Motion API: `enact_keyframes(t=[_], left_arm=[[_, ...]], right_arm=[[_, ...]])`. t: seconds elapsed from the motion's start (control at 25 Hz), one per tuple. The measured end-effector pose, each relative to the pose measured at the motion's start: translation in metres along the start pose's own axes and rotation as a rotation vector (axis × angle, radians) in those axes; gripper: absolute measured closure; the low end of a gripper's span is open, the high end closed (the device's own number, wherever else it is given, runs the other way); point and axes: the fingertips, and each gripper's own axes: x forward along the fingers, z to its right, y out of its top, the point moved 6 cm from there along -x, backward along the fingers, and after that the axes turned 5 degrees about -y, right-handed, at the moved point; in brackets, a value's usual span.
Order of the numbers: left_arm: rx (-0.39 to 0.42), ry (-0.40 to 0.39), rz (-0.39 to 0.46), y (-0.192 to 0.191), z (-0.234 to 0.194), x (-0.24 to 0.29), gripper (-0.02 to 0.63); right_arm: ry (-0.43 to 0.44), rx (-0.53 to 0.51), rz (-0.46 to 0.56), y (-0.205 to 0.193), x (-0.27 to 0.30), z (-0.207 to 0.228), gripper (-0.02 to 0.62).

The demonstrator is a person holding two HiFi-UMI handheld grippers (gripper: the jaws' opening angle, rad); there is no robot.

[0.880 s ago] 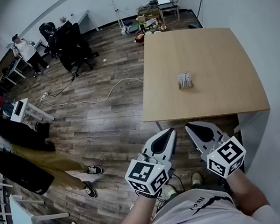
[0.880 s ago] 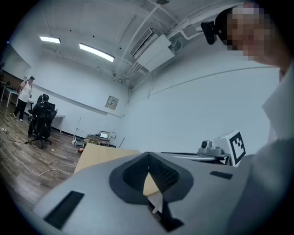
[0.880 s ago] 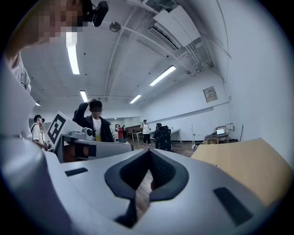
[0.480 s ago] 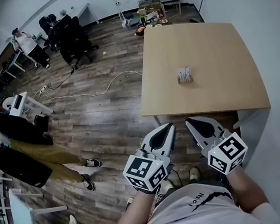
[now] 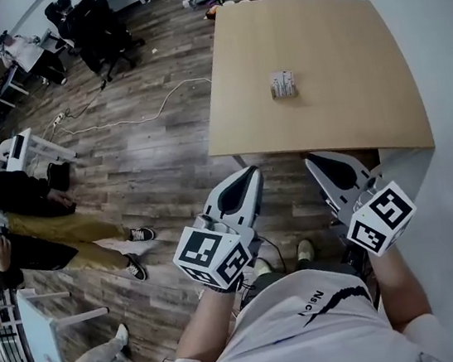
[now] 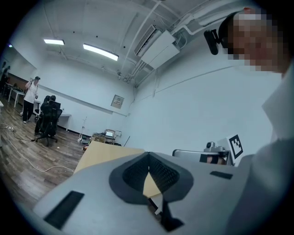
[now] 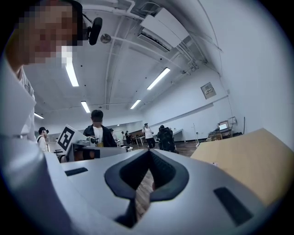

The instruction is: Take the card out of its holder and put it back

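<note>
The card holder, a small white stand with cards in it, sits alone in the middle of the light wooden table. Both grippers hang in front of the table's near edge, well short of the holder. My left gripper is shut with nothing in it; in the left gripper view its jaws meet at the tip. The right gripper is likewise shut and empty, its jaws touching in the right gripper view. Each carries a marker cube at its rear.
A white wall runs along the table's right side. Wood floor with a white cable lies left of the table. People and black office chairs are far left, clutter beyond the table's far end.
The view has shifted forward, so the table and holder sit higher in frame. Both grippers have spread slightly apart and stay shut below the table's near edge.
</note>
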Motion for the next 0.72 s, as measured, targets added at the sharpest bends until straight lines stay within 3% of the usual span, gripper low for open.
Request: enact_keyframes(t=[0.4,0.72], left_arm=[[0.019,0.027,-0.015,0.001,0.026,0.025,0.594],[0.004,0.015,-0.027,-0.009,-0.002,0.052,0.594]], right_arm=[[0.048,0.024,-0.017,0.002,-0.007,0.025,0.583],[0.031,0.018,-0.057,-0.012,0.020,0.047,0.583]])
